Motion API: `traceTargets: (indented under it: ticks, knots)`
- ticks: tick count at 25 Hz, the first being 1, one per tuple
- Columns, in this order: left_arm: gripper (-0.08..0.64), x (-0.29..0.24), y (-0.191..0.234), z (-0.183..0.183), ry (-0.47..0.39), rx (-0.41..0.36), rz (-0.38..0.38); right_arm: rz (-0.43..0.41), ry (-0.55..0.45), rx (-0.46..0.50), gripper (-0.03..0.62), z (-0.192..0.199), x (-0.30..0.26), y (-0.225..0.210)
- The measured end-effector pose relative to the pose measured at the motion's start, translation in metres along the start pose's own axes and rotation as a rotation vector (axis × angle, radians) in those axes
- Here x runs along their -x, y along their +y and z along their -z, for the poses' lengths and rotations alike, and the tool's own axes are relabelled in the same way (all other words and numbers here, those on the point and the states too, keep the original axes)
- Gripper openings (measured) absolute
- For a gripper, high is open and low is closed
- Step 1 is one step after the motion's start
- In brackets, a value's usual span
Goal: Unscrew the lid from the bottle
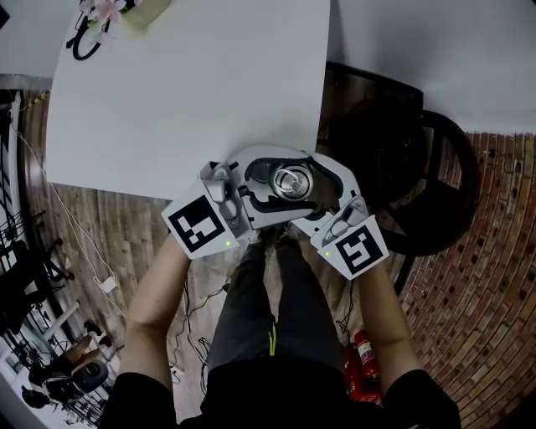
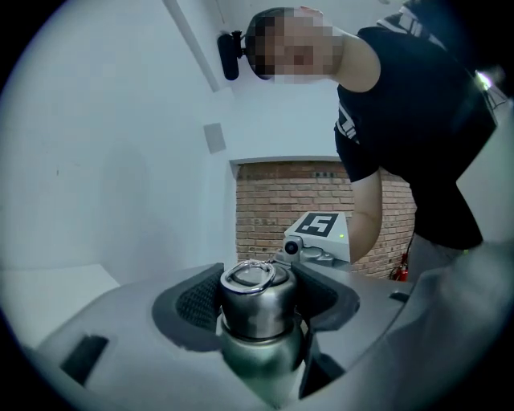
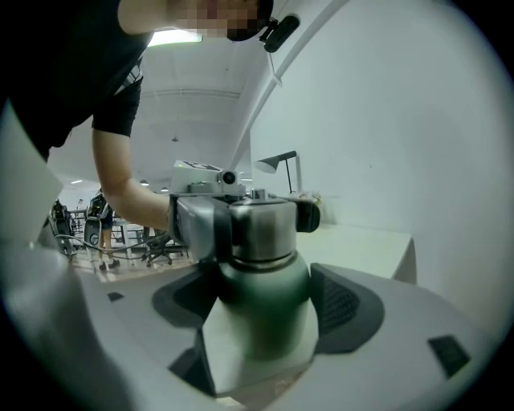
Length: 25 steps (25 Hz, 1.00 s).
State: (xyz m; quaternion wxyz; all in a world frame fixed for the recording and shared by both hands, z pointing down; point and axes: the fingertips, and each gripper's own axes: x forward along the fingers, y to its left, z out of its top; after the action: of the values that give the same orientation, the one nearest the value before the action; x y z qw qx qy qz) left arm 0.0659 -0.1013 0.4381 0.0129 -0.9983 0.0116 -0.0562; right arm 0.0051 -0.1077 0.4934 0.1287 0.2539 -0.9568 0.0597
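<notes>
A green metal bottle with a steel lid that bears a wire ring is held in the air above the person's legs. My right gripper is shut on the bottle's body, a pad on each side. My left gripper comes from the opposite side and is shut on the lid, both dark pads against its sides. In the head view the lid shows from above between the left gripper and the right gripper. The bottle's lower part is hidden behind the jaws.
A white table lies just beyond the grippers, with a pink flower and a black loop at its far left corner. A black round chair base stands to the right. A red fire extinguisher lies on the wooden floor.
</notes>
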Motion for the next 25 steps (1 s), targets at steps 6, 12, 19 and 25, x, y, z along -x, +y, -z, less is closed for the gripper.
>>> traceTargets:
  ticks: [6,12,19,25]
  knots:
    - [0.272,0.003,0.009,-0.002,-0.013,-0.007,-0.229,0.004,0.0,-0.004,0.337,-0.002,-0.001,0.0]
    - [0.272,0.002,0.013,-0.004,-0.022,-0.005,-0.337,0.005,0.001,-0.012,0.337,-0.001,0.001,0.0]
    - [0.272,0.005,0.017,-0.003,-0.024,-0.014,-0.435,0.009,-0.004,-0.004,0.337,-0.002,-0.001,0.0]
    - [0.272,0.005,0.016,-0.004,-0.027,-0.019,-0.421,0.015,-0.009,-0.007,0.337,-0.001,-0.001,0.0]
